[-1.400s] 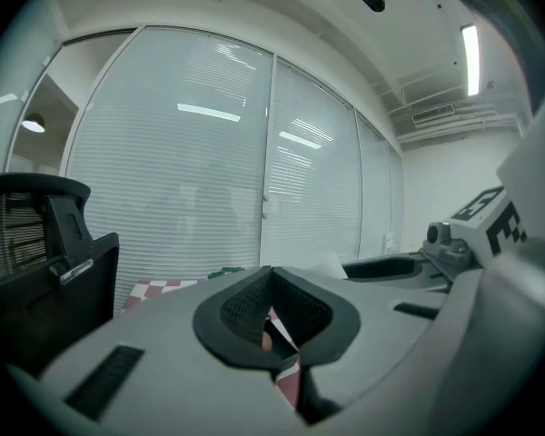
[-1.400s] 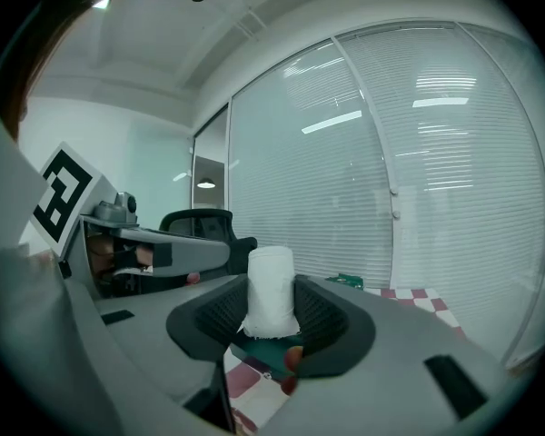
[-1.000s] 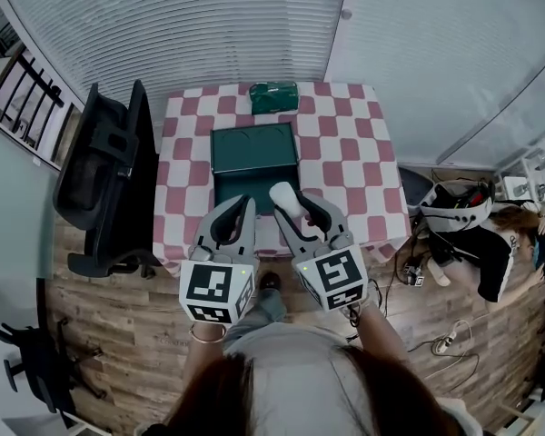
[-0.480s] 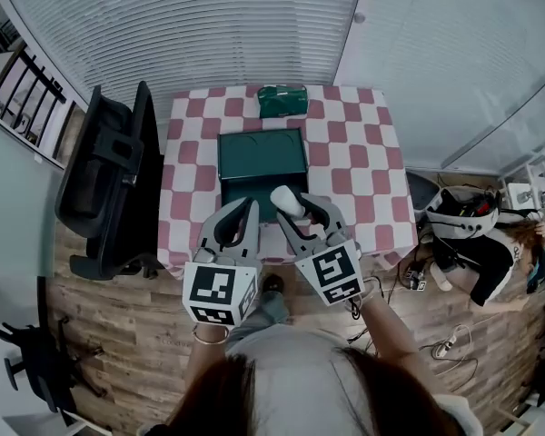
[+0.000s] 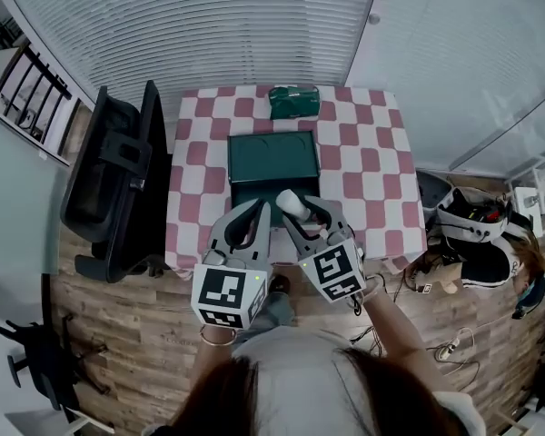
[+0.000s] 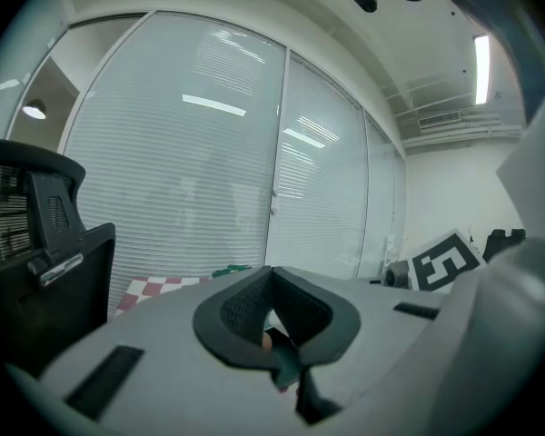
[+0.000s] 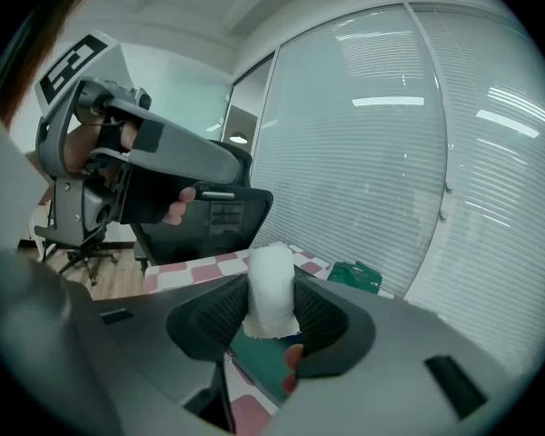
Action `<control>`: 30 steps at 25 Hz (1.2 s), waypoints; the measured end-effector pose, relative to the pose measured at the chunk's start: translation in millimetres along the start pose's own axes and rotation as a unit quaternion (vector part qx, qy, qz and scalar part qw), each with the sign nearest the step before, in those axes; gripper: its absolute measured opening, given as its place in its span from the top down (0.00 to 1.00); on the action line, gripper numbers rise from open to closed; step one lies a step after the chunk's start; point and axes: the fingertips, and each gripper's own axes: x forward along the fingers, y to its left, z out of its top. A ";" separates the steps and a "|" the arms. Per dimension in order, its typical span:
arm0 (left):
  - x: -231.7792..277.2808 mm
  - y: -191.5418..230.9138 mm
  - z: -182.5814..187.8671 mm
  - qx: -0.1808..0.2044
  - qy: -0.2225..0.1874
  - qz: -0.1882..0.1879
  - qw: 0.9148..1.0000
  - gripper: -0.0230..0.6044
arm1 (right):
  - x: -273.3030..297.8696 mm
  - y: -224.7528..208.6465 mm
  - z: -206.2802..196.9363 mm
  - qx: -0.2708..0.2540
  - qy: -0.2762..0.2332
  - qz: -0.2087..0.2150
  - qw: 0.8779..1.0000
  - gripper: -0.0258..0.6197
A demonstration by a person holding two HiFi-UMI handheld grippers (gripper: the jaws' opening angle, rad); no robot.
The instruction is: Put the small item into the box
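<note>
My right hand-held gripper (image 7: 271,321) is clamped on the small white item (image 7: 271,289), which stands upright between its jaws. In the head view it sits at the lower edge of the green box (image 5: 272,157), mid-frame on the checkered surface (image 5: 368,171). My left hand-held gripper (image 6: 277,339), just left of it, is closed on nothing.

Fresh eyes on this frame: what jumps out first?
First is the white small item, clamped upright in the right gripper by the near edge of the pink-checked table. Just beyond it, the open dark green box sits mid-table. A black office chair stands beside the table's left edge.
</note>
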 end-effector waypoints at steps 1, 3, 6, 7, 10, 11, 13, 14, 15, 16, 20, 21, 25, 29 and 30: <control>1.2 0.4 0.2 0.001 0.000 -0.001 1.000 0.95 | 2.7 -0.6 -3.5 -0.003 0.006 0.000 1.000 0.69; 3.3 0.6 0.0 0.003 0.002 -0.003 1.000 0.95 | 8.1 -0.6 -8.7 -0.008 0.016 0.002 1.000 0.69; 4.9 0.6 -1.4 0.002 0.004 -0.004 1.000 0.95 | 16.7 1.4 -12.8 -0.022 0.024 0.012 0.999 0.69; 5.6 0.9 -2.0 0.002 0.005 -0.004 1.000 0.95 | 19.6 2.1 -14.1 -0.027 0.027 0.015 0.999 0.69; 8.0 1.8 -3.2 0.002 0.007 -0.005 1.000 0.95 | 27.8 4.0 -19.2 -0.041 0.034 0.024 0.998 0.69; 8.7 1.8 -3.4 0.003 0.008 -0.005 1.000 0.95 | 30.3 4.5 -21.3 -0.044 0.037 0.028 0.998 0.69; 9.4 1.5 -3.6 0.004 0.008 -0.006 1.000 0.95 | 34.9 5.7 -26.4 -0.052 0.045 0.034 0.997 0.69; 9.7 1.7 -3.8 0.004 0.008 -0.006 1.000 0.95 | 37.3 6.2 -29.2 -0.056 0.050 0.037 0.997 0.69; 10.1 2.5 -3.9 0.004 0.008 -0.005 1.000 0.95 | 40.1 6.8 -32.2 -0.061 0.055 0.040 0.996 0.69; 10.5 3.9 -4.0 0.003 0.008 -0.003 1.000 0.95 | 43.2 7.1 -35.4 -0.065 0.060 0.043 0.995 0.69; 11.8 9.5 -4.3 -0.001 0.006 0.004 1.000 0.95 | 55.7 7.0 -48.3 -0.081 0.081 0.053 0.992 0.69; 12.1 10.1 -4.5 -0.002 0.006 0.004 1.000 0.95 | 58.4 6.9 -51.2 -0.084 0.085 0.056 0.991 0.69; 14.0 13.5 -5.3 -0.003 0.007 0.007 1.000 0.95 | 71.5 4.9 -64.2 -0.092 0.108 0.066 0.988 0.69; 15.8 20.3 -8.5 -0.008 0.009 0.012 1.000 0.95 | 86.5 4.2 -81.0 -0.094 0.133 0.077 0.984 0.69; 15.8 21.8 -9.3 -0.010 0.009 0.013 1.000 0.95 | 89.7 4.5 -85.2 -0.094 0.139 0.081 0.983 0.69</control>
